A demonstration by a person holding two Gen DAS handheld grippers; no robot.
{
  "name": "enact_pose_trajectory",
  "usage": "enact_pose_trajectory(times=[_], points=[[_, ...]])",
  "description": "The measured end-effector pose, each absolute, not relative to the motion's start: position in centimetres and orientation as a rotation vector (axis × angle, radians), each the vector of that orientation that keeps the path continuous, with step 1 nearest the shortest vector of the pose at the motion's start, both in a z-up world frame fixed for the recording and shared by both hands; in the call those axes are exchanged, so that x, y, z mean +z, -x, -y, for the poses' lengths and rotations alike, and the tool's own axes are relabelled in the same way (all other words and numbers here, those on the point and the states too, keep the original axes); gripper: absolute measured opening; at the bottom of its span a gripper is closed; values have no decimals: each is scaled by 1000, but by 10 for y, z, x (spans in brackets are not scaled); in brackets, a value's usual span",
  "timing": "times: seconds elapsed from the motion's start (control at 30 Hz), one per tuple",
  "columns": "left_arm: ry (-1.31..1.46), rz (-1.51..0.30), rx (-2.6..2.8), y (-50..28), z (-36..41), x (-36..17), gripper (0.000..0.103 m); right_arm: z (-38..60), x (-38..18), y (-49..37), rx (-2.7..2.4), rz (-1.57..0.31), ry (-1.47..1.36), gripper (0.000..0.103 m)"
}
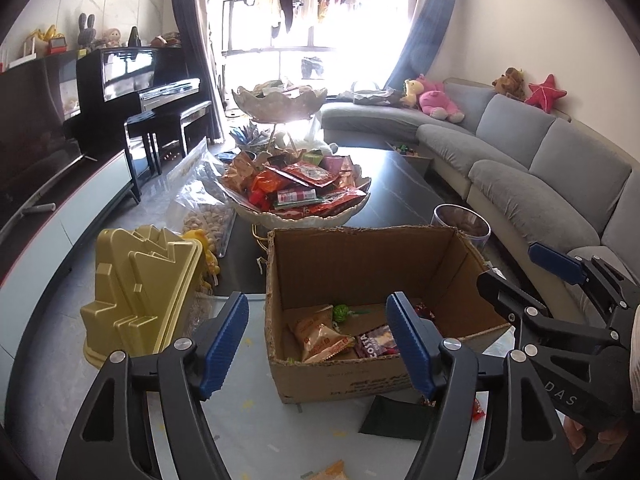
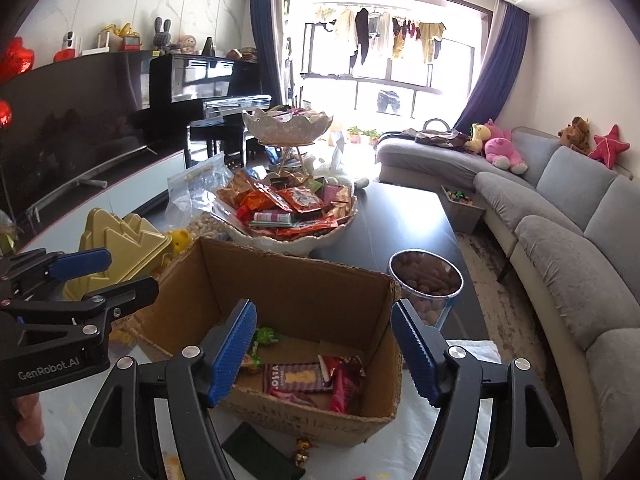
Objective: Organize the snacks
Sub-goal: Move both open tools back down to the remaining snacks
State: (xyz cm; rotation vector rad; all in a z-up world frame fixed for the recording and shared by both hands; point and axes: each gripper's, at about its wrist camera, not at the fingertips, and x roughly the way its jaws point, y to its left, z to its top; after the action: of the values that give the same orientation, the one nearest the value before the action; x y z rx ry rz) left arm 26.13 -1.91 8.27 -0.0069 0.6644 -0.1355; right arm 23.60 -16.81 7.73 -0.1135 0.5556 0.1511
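L gripper (image 1: 320,344): jaws wide apart, nothing between the pads. It hangs above the near-left corner of the cardboard box (image 1: 340,376). R gripper (image 2: 324,348): jaws likewise spread wide, empty, poised over the box's near edge. Neither touches box or contents.

Box interior: orange-wrapped snack pack (image 1: 320,338), green lollipop (image 1: 342,312), Costa packet (image 2: 298,378) and red wrapper (image 2: 344,390) lying loose on the floor of the box. Tiered snack dish (image 1: 304,216) stands behind the box, lower bowl heaped w/ packets; upper bowl also filled. Beyond-left: gold ridged lid (image 1: 140,296), clear bag of nuts (image 1: 208,220). Right of box: clear tub of brown nuts (image 2: 426,280).

Judgement: step in hand appears to be picking the next packet, either from the box or from the loose items in front of it; which one I cannot tell. To do well: bring one gripper down square over a single packet, pads either side of its narrow width, close on the crimped end rather than the puffed middle, keep the other gripper clear of the box wall.

Obscured: items on the mat before the box, i.e. dark flat pouch (image 2: 264,456) and gold-foil sweets (image 2: 302,450), partly cut off by gripper bodies. Box's near inside wall unseen. Upper bowl contents washed out by window glare.
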Motion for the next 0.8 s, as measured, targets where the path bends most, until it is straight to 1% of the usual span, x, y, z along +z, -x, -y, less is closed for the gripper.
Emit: enact_pose_trajectory(times=[0.13, 0.23, 0.47, 0.63, 0.8], points=[[-9, -651, -108, -242, 23, 87, 72, 172, 78, -219, 162, -554, 101, 71], [-36, -639, -84, -224, 27, 88, 74, 177, 79, -205, 166, -550, 84, 75], [-51, -627, -52, -190, 36, 84, 77, 193, 76, -178, 156, -546, 63, 75], [-19, -632, -1, -171, 35, 72, 78, 200, 68, -164, 152, -556, 47, 75], [-6, -663, 22, -153, 40, 50, 79, 207, 49, -151, 137, -579, 58, 75]])
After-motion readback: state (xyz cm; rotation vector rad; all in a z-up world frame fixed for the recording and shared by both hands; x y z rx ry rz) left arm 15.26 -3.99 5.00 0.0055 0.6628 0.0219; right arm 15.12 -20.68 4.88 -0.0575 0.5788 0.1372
